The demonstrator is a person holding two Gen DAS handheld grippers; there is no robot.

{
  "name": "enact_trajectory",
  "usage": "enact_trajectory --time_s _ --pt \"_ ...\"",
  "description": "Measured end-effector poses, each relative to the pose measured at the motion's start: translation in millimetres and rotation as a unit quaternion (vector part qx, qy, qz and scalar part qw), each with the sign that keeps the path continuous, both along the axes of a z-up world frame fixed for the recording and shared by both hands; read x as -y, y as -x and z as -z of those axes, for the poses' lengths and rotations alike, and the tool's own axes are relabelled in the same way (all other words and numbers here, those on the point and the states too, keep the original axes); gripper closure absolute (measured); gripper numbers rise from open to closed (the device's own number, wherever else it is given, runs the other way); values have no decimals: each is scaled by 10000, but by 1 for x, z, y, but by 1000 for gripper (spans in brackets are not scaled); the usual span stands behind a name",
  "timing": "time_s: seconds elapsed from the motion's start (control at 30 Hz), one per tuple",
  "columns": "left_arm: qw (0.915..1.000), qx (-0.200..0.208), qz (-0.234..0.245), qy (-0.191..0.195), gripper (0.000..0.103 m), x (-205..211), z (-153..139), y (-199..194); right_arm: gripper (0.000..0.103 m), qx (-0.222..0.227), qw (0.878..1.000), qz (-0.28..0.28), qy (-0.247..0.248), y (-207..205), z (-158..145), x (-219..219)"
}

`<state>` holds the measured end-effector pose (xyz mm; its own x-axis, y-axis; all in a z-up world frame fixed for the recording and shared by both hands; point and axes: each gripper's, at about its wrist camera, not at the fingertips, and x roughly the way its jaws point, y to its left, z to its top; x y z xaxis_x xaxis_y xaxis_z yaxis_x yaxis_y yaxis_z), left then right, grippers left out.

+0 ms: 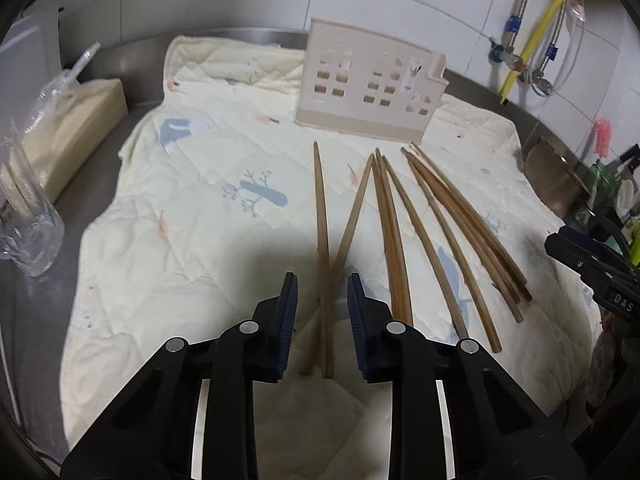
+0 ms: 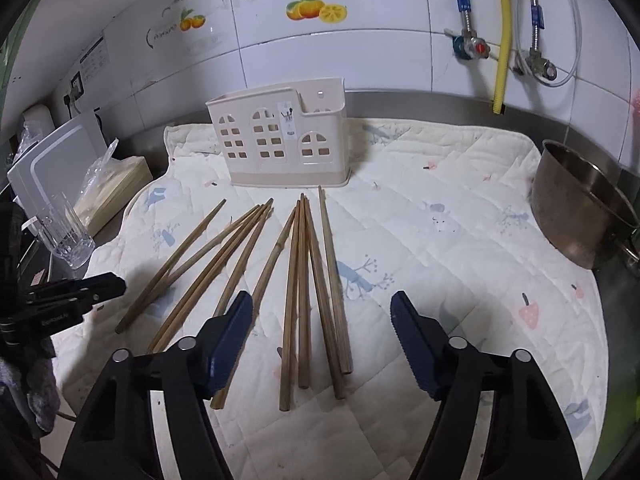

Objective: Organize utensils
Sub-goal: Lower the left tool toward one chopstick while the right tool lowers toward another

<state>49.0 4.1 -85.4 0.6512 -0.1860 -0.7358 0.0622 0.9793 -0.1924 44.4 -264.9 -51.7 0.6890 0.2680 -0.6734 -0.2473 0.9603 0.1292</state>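
Left wrist view: the left gripper hovers with jaws apart around two crossed bamboo chopsticks lying on the quilted mat. Because they cross, closing could catch only one, or scissor them so they twist out on the lift. The cream utensil holder stands beyond, empty as far as I can tell.

Right wrist view: the right gripper is spread wide over the chopstick bundle, gripping nothing. Lowering here risks pinching several sticks unevenly, scattering the rest toward the drinking glass or steel pot.
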Motion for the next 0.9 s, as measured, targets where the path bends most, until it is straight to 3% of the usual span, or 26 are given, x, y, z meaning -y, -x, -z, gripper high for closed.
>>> enact_trajectory --time_s 0.47,0.9 --pt "9994 -264 -30 228 95 2 14 -26 47 -286 9995 -81 -142 -15 16 -2" --pt "9987 -478 -150 88 96 -5 27 -36 55 -414 9989 -154 -164 -22 24 -5"
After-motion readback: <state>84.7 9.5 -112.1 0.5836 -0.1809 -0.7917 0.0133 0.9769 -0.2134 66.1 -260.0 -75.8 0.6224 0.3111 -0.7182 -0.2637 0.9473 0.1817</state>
